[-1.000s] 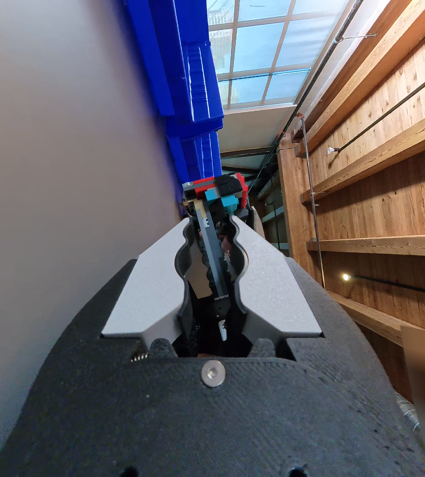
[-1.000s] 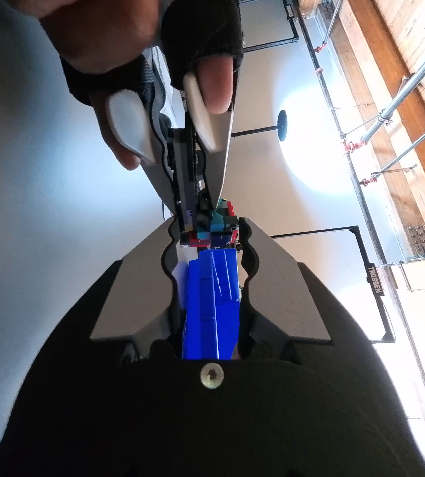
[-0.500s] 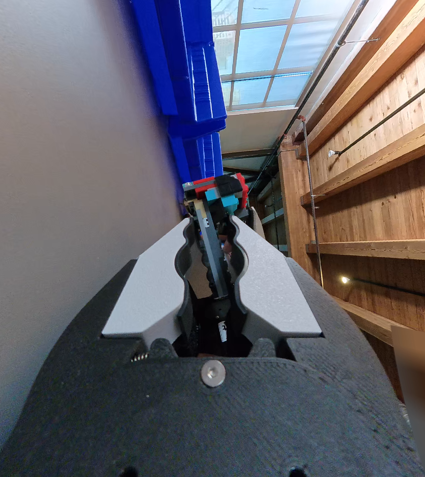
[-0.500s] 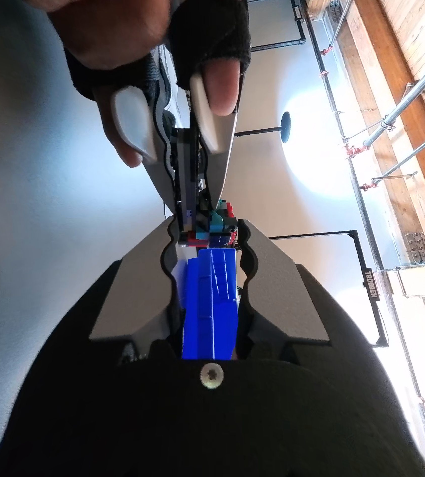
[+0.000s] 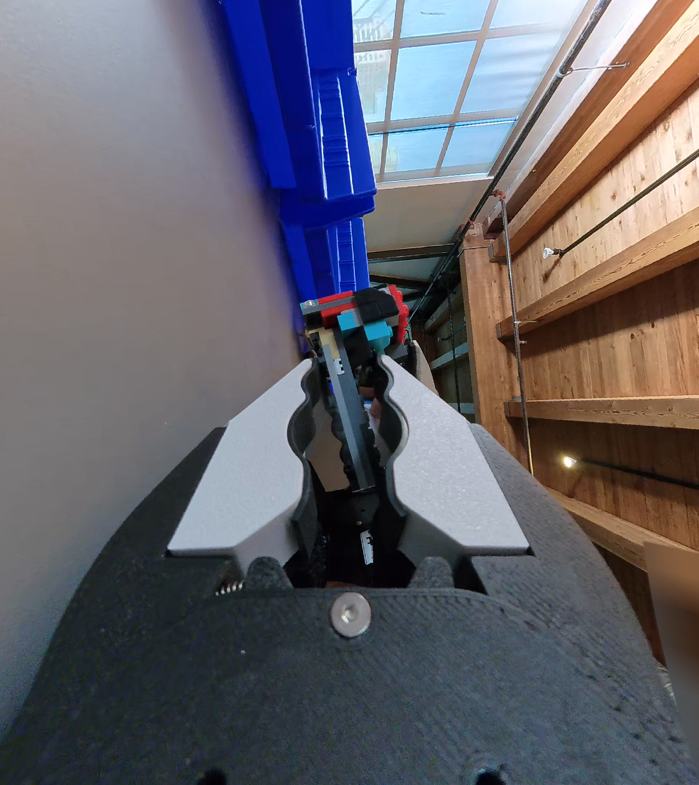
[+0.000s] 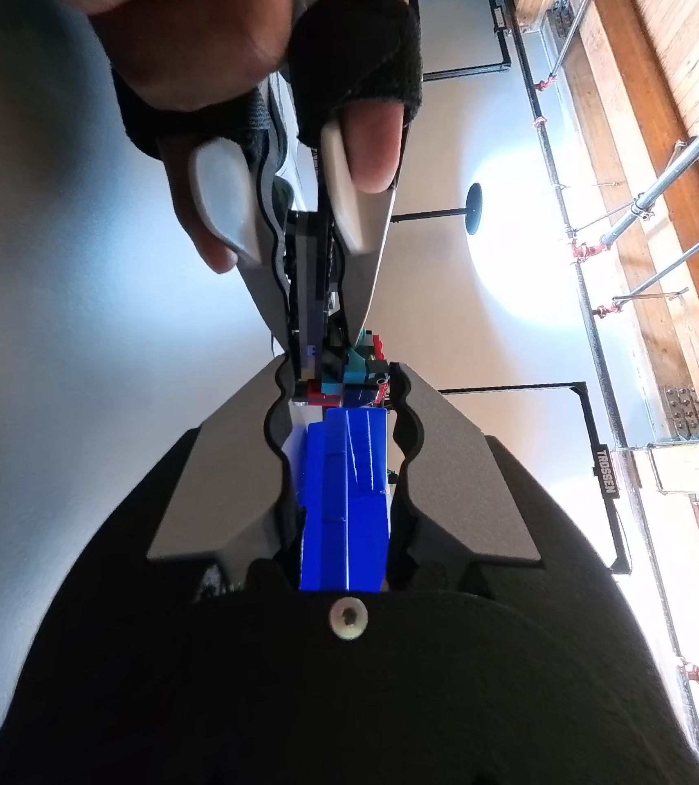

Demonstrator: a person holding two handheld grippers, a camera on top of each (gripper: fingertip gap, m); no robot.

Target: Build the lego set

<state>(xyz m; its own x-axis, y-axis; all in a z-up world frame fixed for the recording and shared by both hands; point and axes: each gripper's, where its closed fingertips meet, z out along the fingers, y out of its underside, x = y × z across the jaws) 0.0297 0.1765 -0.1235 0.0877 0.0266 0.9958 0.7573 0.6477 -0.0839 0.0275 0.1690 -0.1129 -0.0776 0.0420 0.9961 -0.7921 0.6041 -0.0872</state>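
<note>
The lego model (image 5: 356,314) is a long dark grey plate with red, black and teal bricks stacked at its far end. My left gripper (image 5: 347,361) is shut on the grey plate, and the brick cluster sticks out past its tips. In the right wrist view the model (image 6: 347,374) sits between the tips of my right gripper (image 6: 341,374), which touch it on both sides. The left gripper (image 6: 318,335) comes in from above there, held by a hand in a black fingerless glove (image 6: 356,63). One right finger (image 5: 419,361) shows just behind the bricks.
Stacked blue bins (image 5: 322,127) stand on the pale table (image 5: 84,255) beyond the model. A blue bin (image 6: 345,501) fills the gap between my right fingers. Wooden beams (image 5: 615,212) and metal pipes (image 6: 679,161) lie to the right. My left and right fingertips are right by each other.
Almost nothing. Both grippers keep their hold on the model. In the right wrist view the left gripper and hand have drifted slightly.
</note>
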